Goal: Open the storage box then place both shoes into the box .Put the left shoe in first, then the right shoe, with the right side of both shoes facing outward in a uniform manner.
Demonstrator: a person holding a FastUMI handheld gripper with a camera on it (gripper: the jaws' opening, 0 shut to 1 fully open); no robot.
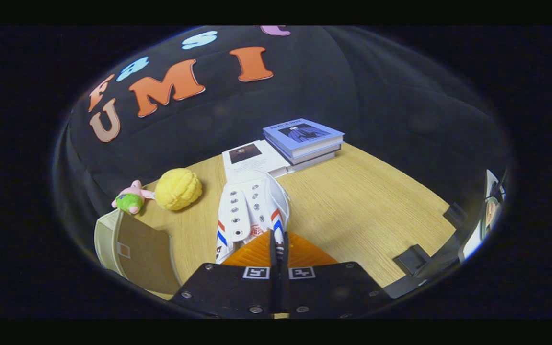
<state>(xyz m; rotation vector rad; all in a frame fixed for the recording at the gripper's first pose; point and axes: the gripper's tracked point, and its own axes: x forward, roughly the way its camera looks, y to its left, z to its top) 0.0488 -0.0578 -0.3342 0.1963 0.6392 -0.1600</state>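
Evidently mid-task: hand-held gripper [278, 239] clamped on a white shoe [249, 208], held above the desk [362, 201]; storage box [134, 247] stands open, boxing remains.

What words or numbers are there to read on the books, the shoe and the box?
Nothing here is clear enough to quote.
Blue book cover: print too small and blurred.
White book beside it: print blurred.
White shoe, pinched at its edge between the tongs: a red round mark, blurred.
Storage box: a small square label, too small to read.
On the tongs: two square black-and-white markers, patterns, no words.
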